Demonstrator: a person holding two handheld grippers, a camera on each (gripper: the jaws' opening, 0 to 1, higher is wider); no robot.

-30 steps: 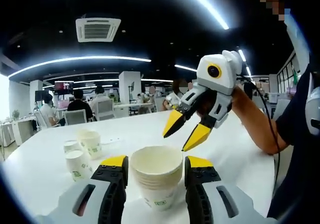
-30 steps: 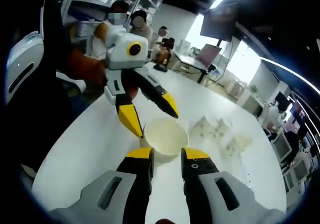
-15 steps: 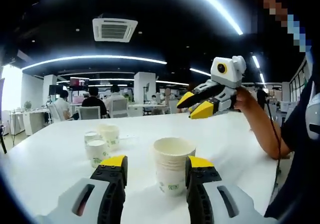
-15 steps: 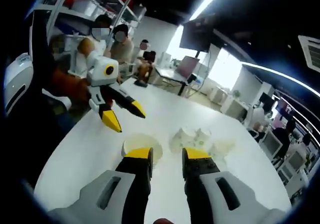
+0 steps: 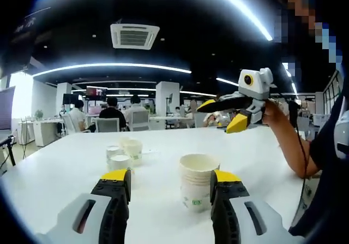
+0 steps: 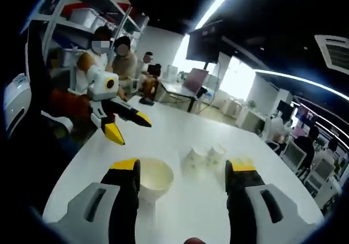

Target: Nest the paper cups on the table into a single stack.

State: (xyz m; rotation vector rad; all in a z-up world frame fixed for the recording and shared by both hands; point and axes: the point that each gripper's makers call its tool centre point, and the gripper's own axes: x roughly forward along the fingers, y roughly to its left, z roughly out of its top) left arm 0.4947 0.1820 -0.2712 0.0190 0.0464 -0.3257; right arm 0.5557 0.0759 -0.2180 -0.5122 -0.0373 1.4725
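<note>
Loose cups: three single paper cups [image 5: 123, 155] stand clustered on the white desk [image 5: 60, 167], left of the stack in the left gripper view; in the right gripper view they sit between the jaws, further off.
Stack: the nested paper cup stack [image 5: 198, 181] stands upright on the desk, just inside the left claw's right jaw, apparently untouched by it.
Left claw [image 5: 172, 179]: jaws spread wide, holding nothing.
Right claw [image 6: 181, 168]: jaws spread wide, empty; in the left gripper view it hovers above the desk's far side, well apart from the cups.
Step in hand: judging by the empty claws, fetching the next loose cup.
Doing it well: take one cup by the wall below the rim, squeeze lightly so the paper keeps its round, lift clear of its neighbours, lower it straight into the stack's mouth.
Hard to make out: the number of cups in the stack; the loose cups overlap, so there may be a fourth.
</note>
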